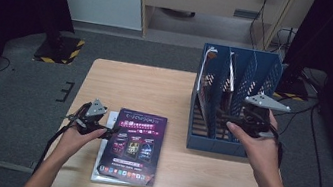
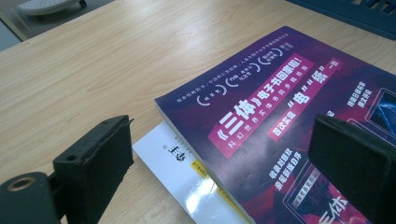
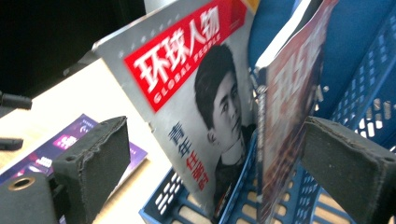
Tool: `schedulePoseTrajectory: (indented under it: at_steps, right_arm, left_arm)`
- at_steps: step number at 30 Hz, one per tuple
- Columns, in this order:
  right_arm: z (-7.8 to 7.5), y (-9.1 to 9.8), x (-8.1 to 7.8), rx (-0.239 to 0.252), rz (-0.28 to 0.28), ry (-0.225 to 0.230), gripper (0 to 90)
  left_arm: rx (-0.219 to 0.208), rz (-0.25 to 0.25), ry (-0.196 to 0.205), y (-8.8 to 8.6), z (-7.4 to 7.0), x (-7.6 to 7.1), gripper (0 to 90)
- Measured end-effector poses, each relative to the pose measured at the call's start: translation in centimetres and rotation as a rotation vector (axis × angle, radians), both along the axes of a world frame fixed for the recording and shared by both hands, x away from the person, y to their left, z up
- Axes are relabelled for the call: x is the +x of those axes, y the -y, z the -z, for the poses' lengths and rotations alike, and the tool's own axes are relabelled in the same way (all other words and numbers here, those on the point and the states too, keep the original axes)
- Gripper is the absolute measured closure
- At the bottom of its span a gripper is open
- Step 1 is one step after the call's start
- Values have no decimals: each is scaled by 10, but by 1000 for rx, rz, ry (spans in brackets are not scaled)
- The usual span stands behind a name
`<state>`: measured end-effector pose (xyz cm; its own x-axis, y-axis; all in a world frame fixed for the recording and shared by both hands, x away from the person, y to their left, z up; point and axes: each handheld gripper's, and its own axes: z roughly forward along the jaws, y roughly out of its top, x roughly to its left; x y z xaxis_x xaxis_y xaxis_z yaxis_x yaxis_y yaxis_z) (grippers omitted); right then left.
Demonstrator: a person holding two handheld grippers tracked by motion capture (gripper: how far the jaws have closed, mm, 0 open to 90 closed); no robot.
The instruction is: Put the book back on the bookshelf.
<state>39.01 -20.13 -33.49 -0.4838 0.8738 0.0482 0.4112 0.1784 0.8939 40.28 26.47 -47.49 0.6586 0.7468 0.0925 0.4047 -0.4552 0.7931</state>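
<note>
Purple magazine on wooden table, grey carpet, dim room

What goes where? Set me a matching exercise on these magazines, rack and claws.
Things:
1. purple magazine
2. white booklet
3. red-titled magazine
4. right claw

Places or states:
A. upright in the blue rack
B. open, at the rack's front
C. flat on the table, on top
D. under the purple one

Pairs: 1-C, 2-D, 3-A, 4-B
</note>
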Motion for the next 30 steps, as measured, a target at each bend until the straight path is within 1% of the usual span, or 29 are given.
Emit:
schedulePoseTrajectory:
  at_steps: [4, 10, 13, 21, 30]
  right_arm:
    - [13, -4, -6, 6, -15, -16, 87]
    - [35, -13, -12, 18, -42, -43, 93]
    - [46, -19, -16, 24, -58, -51, 114]
    - [74, -42, -23, 26, -109, -86, 161]
    - [96, -67, -24, 27, -151, -123, 166]
  left_arm:
    - [0, -5, 0, -1, 1, 0, 61]
    - [-1, -7, 1, 1, 3, 0, 62]
    - [3, -9, 0, 1, 4, 0, 67]
    - [11, -17, 0, 3, 5, 0, 114]
    - [17, -18, -9, 5, 6, 0, 145]
